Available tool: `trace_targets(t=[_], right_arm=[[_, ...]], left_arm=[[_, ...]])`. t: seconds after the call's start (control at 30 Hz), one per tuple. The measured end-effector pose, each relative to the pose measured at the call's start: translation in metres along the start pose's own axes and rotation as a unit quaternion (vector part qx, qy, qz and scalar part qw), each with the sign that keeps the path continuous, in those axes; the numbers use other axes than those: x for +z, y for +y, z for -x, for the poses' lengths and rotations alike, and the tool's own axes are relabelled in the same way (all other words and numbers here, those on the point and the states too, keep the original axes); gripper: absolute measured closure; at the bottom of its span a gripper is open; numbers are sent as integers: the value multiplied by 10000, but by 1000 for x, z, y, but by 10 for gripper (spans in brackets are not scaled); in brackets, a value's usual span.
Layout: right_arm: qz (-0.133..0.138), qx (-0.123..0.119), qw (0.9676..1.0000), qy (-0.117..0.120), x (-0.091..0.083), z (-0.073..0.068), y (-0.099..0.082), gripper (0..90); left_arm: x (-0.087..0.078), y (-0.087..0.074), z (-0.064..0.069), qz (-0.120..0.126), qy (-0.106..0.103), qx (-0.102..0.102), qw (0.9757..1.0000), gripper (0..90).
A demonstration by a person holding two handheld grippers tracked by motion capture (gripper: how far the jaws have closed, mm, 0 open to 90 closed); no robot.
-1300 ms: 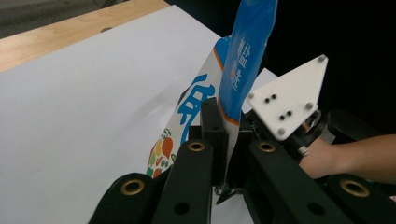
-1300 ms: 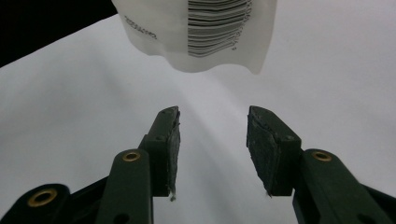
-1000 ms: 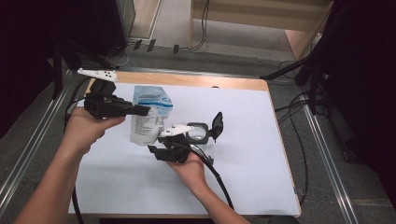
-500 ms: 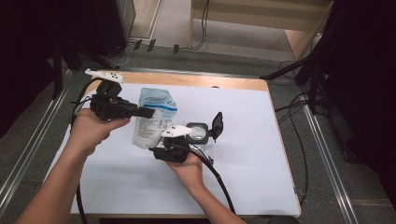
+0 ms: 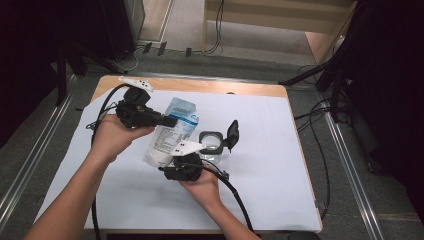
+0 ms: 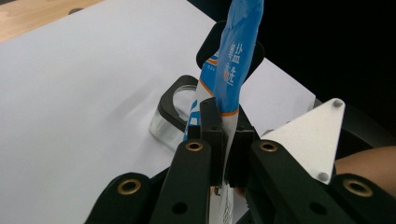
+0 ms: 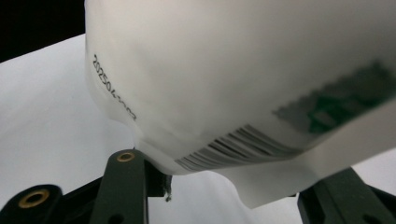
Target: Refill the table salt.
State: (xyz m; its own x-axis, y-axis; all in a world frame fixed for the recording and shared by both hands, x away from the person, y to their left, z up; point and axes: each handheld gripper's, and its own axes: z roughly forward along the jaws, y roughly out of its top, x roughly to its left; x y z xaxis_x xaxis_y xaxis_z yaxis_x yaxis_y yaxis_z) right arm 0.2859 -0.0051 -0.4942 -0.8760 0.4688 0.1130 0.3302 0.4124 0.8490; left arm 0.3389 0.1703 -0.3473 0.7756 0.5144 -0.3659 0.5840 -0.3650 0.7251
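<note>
Pouch (image 5: 170,132): white body, blue top band, orange stripe, white lettering on blue; black barcode and date print on the white. Container (image 5: 210,142): clear with black rim and lid. Table sheet (image 5: 270,165) was white; grippers black.

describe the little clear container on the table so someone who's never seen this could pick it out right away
Start at the white sheet covering the wooden table and go to its middle, just right of the blue and white pouch held by both grippers. The container is a small clear jar with a black square collar; its black flip lid stands open, unlike anything nearby.
</note>
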Motion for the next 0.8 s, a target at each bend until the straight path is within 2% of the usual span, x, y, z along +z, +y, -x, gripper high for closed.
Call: trace_targets(t=[0.1,0.2,0.3,0.4,0.67,0.8], right_arm=[[90,-15,9999,-89,-3,-1,-3,477],[117,-37,9998,-180,-4,-1,-5,485],[131,126,9998,-47,-4,0,-6,505],[153,263,9995,-30,-5,0,-9,526],[335,590,9977,-67,-9,5,-18,546],[309,593,9977,-79,-10,6,-21,548]], left_arm=[[7,3,1,-61,-8,24,10000,898],[15,6,2,-128,-36,86,9999,898],[22,9,3,-192,-62,125,9997,897],[26,9,3,-233,-73,150,9996,884],[35,-2,0,-327,-184,100,9992,826],[35,-8,-2,-345,-240,60,9991,842]])
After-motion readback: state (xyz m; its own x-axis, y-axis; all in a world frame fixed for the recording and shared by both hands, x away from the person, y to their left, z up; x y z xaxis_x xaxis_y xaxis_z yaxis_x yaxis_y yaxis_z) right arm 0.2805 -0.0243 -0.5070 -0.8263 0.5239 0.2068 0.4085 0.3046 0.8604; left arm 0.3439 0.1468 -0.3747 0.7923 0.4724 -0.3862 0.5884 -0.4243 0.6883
